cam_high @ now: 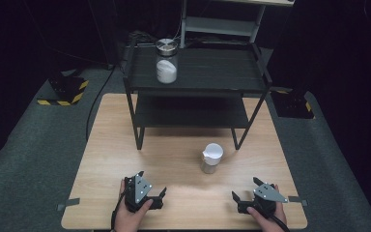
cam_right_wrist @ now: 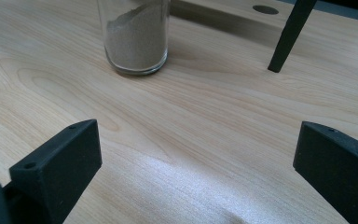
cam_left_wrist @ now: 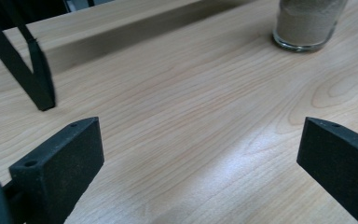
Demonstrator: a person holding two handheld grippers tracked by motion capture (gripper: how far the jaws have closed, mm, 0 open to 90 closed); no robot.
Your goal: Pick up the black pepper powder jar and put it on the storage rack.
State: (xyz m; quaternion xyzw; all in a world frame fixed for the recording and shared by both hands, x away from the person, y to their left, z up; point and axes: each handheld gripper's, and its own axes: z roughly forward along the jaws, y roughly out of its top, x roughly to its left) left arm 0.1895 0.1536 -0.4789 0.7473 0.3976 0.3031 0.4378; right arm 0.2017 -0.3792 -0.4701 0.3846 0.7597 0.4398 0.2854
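A glass jar with a white lid stands on the wooden table in front of the black shelf rack; it holds pale powder and appears top right in the left gripper view. A second jar with a metal lid stands on the rack's top shelf at the left. My left gripper rests near the table's front edge, jaws wide apart with bare wood between them. My right gripper rests at the front right, also open and empty.
The rack's black legs stand on the table behind the grippers. A lower shelf sits under the top one. Yellow-black striped blocks lie on the grey floor at both sides.
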